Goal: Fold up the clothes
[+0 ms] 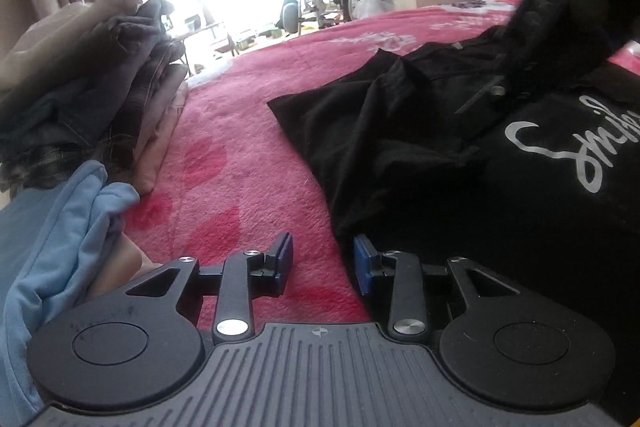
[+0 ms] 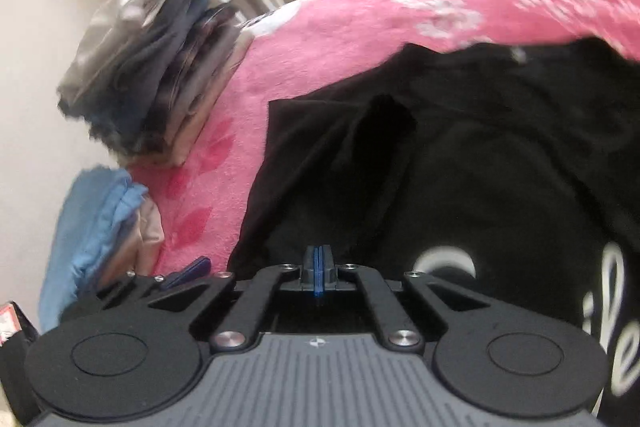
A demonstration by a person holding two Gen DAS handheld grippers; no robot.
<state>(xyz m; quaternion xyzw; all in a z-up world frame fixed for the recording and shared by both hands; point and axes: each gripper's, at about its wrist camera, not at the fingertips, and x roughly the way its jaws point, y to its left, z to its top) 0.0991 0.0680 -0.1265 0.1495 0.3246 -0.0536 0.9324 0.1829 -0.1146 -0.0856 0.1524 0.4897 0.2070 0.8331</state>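
We see a black shirt with white lettering lying on the pink blanket, a stack of folded clothes to its left. Our left gripper hovers partly open at the shirt's near edge, nothing between its pads. Our right gripper sits over the shirt, pads pressed together, gripping nothing that we can make out

White lettering on my black shirt cut by the right edge, unreadable in full, stack of folded clothes smeared by blur in my right view, blue cloth cut off at left, bright window area washed out.
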